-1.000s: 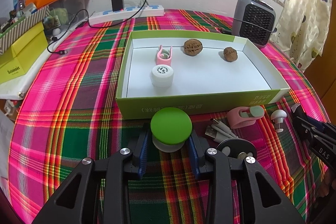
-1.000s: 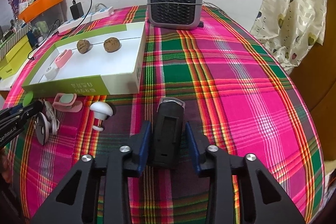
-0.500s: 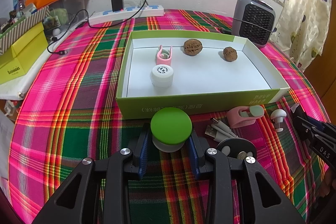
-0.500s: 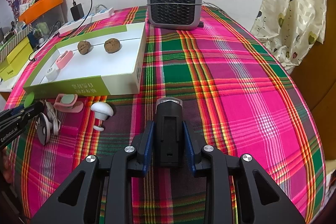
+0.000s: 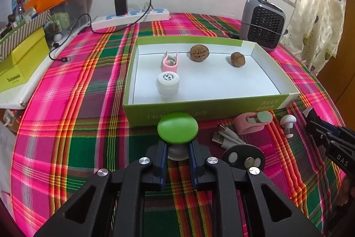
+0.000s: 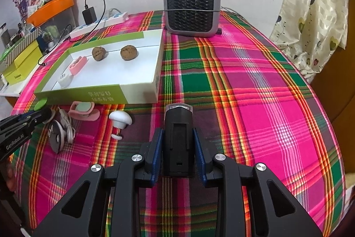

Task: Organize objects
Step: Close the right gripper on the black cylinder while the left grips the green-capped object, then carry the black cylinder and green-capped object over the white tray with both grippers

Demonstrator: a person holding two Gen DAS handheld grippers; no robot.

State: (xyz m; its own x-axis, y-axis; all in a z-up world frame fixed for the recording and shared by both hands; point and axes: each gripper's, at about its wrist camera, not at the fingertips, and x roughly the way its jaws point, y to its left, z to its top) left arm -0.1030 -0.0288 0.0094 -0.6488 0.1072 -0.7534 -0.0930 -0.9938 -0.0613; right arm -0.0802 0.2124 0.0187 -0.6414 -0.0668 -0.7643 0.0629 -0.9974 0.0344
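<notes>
Between our left gripper's blue pads, just snapped shut from a wider stance, sits the pale stem of a glossy green-capped knob, ready to lift toward the shallow cardboard tray just beyond the fingertips. Our right gripper clamps a boxy, matte black plastic lamp on the plaid cloth.
</notes>
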